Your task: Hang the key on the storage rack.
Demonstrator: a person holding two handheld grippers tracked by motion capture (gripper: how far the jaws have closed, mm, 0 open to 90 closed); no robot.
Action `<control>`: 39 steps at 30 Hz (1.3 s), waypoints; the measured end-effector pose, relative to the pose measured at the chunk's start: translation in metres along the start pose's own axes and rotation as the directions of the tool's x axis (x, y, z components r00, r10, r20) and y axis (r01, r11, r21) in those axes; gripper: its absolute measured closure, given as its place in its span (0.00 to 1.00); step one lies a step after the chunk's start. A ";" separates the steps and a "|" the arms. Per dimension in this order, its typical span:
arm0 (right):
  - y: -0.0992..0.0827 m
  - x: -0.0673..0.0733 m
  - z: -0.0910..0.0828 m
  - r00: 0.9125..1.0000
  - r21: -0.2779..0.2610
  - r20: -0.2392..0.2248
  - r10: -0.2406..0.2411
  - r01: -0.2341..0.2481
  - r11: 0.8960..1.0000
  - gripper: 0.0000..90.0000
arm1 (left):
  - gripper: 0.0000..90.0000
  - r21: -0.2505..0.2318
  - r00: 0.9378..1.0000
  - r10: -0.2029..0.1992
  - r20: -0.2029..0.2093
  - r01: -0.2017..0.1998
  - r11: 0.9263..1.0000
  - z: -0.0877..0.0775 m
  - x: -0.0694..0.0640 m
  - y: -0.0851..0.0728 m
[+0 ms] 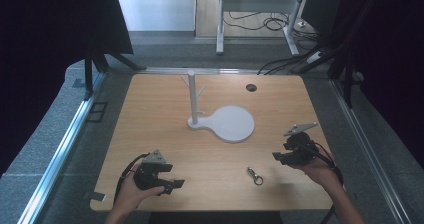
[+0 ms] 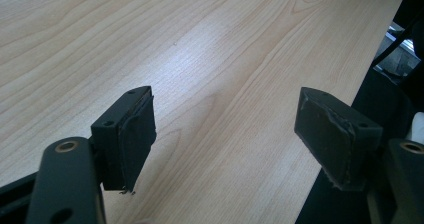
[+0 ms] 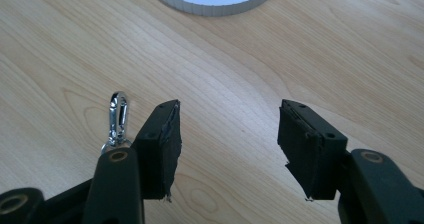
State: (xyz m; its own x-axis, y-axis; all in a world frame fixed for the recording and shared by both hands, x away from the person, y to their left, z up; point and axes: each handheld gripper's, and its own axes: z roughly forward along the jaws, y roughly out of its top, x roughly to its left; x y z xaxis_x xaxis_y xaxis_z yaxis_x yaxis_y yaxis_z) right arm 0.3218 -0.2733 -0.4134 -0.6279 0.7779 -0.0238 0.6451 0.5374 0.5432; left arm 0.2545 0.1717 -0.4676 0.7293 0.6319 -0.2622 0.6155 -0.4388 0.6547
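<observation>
A small metal clip with a ring (image 1: 254,175) lies on the wooden table (image 1: 160,109) near its front edge, right of centre. In the right gripper view the clip (image 3: 118,118) sits just left of the left jaw, outside the gap. My right gripper (image 1: 278,156) hovers to the clip's right, open, with bare wood between the jaws (image 3: 227,144). My left gripper (image 1: 172,185) is at the front left, open and empty (image 2: 225,134). A white stand (image 1: 192,98) with short pegs rises from a round white base (image 1: 232,123) mid-table.
The white base's rim (image 3: 212,6) lies ahead of my right gripper. A round cable hole (image 1: 251,87) is at the table's far right. The table's front edge (image 2: 345,74) runs close to my left gripper. Black curtains and a metal frame flank the table.
</observation>
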 end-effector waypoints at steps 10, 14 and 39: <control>0.014 0.017 0.007 0.998 0.040 -0.034 -0.062 0.063 0.997 0.51 | 0.28 -0.001 1.000 -0.002 0.001 0.002 1.000 -0.001 0.000 0.000; 0.016 0.021 0.010 0.996 0.057 -0.041 -0.075 0.078 0.995 0.51 | 0.28 -0.006 1.000 -0.003 0.001 0.003 1.000 -0.002 0.001 0.000; 0.014 0.050 0.039 0.985 0.187 -0.131 -0.110 0.133 0.973 0.57 | 0.27 0.004 1.000 -0.005 -0.022 0.005 1.000 -0.002 0.002 -0.001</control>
State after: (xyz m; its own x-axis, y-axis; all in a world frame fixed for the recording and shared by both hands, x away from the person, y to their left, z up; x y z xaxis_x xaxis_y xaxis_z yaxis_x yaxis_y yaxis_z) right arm 0.3160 -0.2139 -0.4402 -0.7465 0.6648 0.0269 0.6257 0.6876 0.3685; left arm 0.2548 0.1753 -0.4674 0.7197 0.6479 -0.2495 0.6203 -0.4385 0.6503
